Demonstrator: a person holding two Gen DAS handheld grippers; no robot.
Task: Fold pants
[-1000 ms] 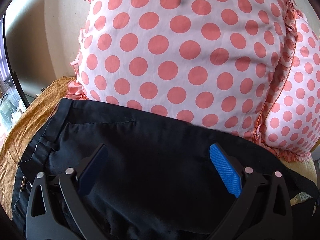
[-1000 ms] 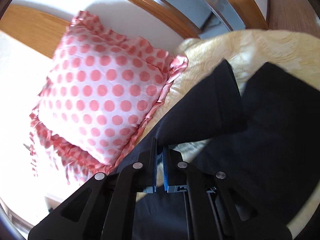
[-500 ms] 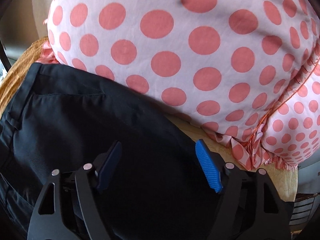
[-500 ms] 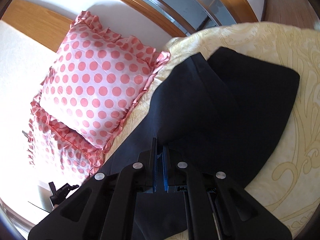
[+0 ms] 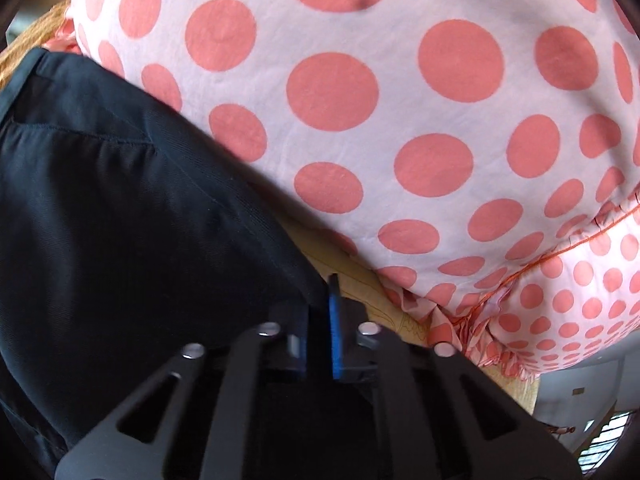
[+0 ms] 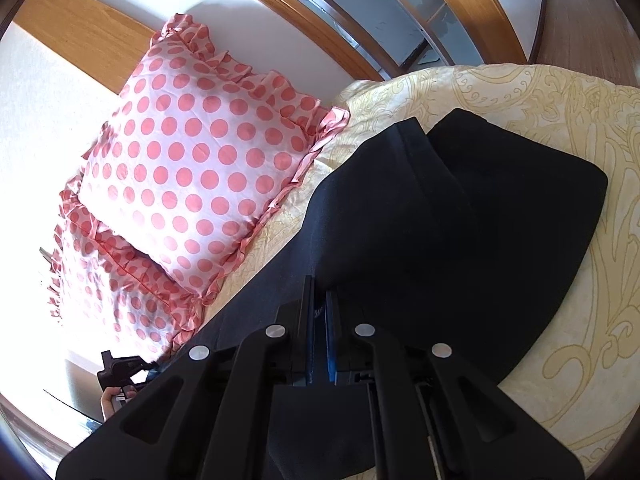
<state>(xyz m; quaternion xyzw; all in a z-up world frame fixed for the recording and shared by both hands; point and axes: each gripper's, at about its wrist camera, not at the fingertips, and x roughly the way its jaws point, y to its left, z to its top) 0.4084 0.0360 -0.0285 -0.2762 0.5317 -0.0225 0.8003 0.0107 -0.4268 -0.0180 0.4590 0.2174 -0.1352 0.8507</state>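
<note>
Black pants (image 6: 460, 220) lie on a cream patterned bedspread (image 6: 560, 360), partly folded over themselves. My right gripper (image 6: 320, 304) is shut on a raised fold of the pants, lifted above the bed. In the left wrist view the pants (image 5: 120, 220) fill the left half, with a pocket seam showing. My left gripper (image 5: 320, 300) is shut on the pants' edge, right beside the polka-dot pillow (image 5: 400, 100). The left gripper also shows small in the right wrist view (image 6: 120, 372), at the pants' far end.
Two pink polka-dot pillows with frilled edges (image 6: 192, 172) lie along the pants' left side. A wooden headboard (image 6: 80, 36) and a wood-framed window (image 6: 320, 12) stand behind. The wooden floor (image 6: 580, 20) is beyond the bed.
My left gripper has shut on the pants' edge and moved closer to the pillow. My right gripper has risen with its fold, so more of the bed shows.
</note>
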